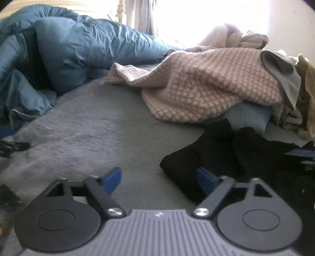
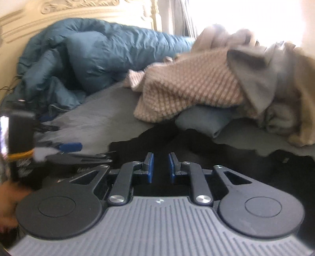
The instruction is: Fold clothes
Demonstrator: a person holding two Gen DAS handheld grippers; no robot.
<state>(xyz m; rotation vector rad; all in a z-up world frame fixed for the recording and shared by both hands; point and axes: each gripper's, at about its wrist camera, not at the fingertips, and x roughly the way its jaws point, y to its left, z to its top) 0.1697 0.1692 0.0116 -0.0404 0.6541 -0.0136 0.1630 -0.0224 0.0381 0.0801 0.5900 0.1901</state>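
A black garment (image 1: 246, 157) lies spread on the grey bed cover (image 1: 88, 134), to the right of my left gripper (image 1: 159, 179). That gripper is open, its blue pads (image 1: 112, 180) wide apart over bare cover, with the garment's near edge by the right pad. My right gripper (image 2: 161, 167) hovers low over the same black garment (image 2: 246, 163). Its pads (image 2: 149, 169) stand only a narrow gap apart, their inner blue faces show, and no cloth is between them. The left gripper's blue pad (image 2: 70, 146) appears blurred at the left of the right wrist view.
A pink-and-white checked knit (image 1: 206, 84) tops a pile of clothes at the right, with grey, blue and tan pieces (image 1: 285, 78) under and beside it. A bunched blue duvet (image 1: 69, 55) fills the back left. A cream headboard (image 2: 78, 11) and a bright window stand behind.
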